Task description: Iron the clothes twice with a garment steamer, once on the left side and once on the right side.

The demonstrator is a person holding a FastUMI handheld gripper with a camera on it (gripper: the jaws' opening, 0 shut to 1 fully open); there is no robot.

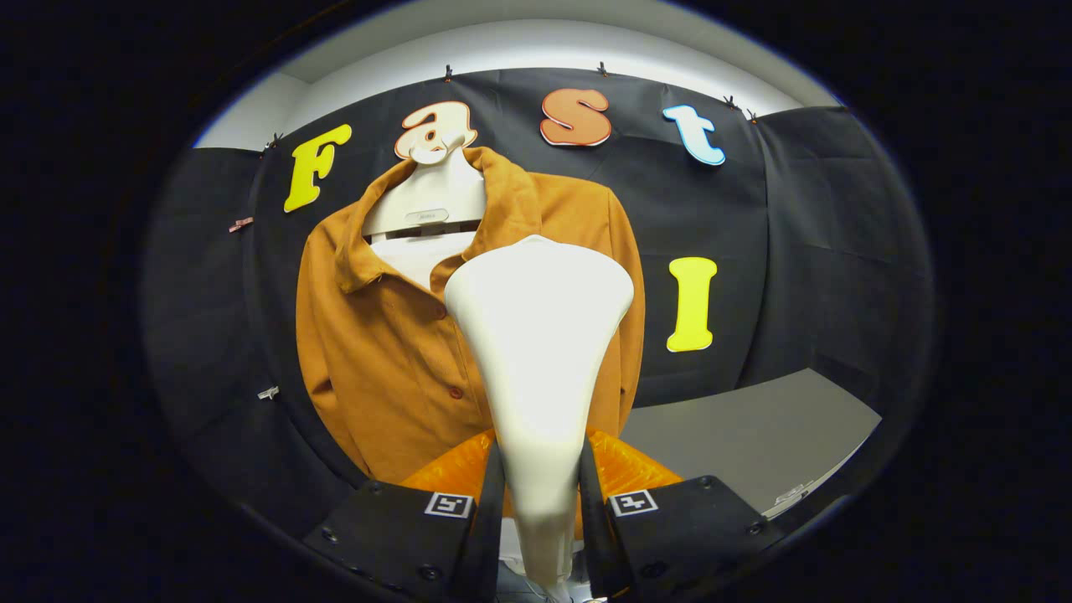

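A white garment steamer (538,352) stands upright between my fingers, and my gripper (541,494) is shut on its narrow handle. Its wide head rises in front of the right half of an orange-brown button-up shirt (394,352). The shirt hangs on a white hanger form (429,201) against the black booth wall. The steamer head hides part of the shirt's right front, so I cannot tell whether it touches the cloth. The shirt's left front, collar and buttons show beside the steamer.
A grey tabletop (754,435) lies to the right, below the shirt. Something orange and crinkled (624,469) sits just behind my fingers at the shirt's foot. Black cloth walls close in on the left and right.
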